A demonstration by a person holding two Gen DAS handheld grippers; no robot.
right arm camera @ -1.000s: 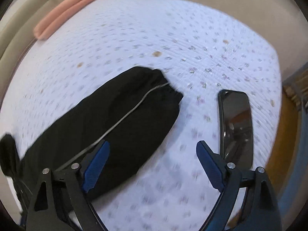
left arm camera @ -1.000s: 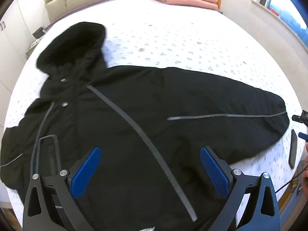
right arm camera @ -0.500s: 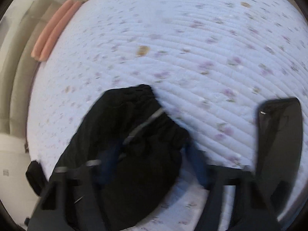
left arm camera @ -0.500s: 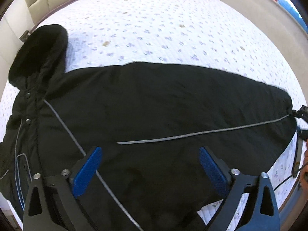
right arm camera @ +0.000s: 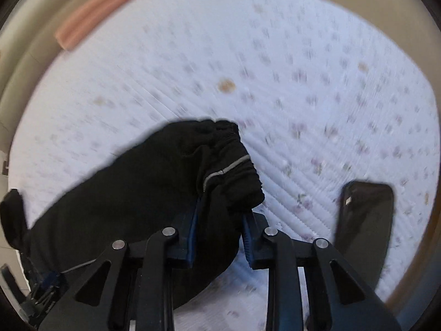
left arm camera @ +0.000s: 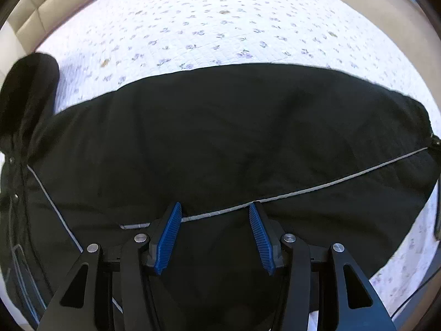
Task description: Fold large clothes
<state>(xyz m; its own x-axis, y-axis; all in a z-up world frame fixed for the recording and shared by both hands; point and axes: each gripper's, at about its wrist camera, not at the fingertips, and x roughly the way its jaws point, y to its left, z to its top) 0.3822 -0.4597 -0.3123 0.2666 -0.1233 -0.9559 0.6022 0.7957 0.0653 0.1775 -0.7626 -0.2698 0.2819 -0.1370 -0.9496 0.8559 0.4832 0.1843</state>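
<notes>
A large black hooded jacket (left arm camera: 220, 138) with thin grey reflective stripes lies spread on a floral quilted bed (left arm camera: 220, 27). Its hood (left arm camera: 27, 88) is at the far left. My left gripper (left arm camera: 215, 215) is low over the sleeve near the armpit, its blue pads partly closed around the fabric and the grey stripe, with a gap still between them. My right gripper (right arm camera: 220, 220) is shut on the sleeve cuff (right arm camera: 234, 176), which bunches up between the pads and is raised off the bed.
A black phone (right arm camera: 363, 229) lies on the bed just right of the right gripper. A pink folded blanket (right arm camera: 91, 11) is at the far end of the bed. A beige headboard (left arm camera: 41, 13) runs along the far left edge.
The left gripper has dropped down onto the sleeve and its jaws have narrowed. The right gripper has closed on the sleeve cuff and lifted it.
</notes>
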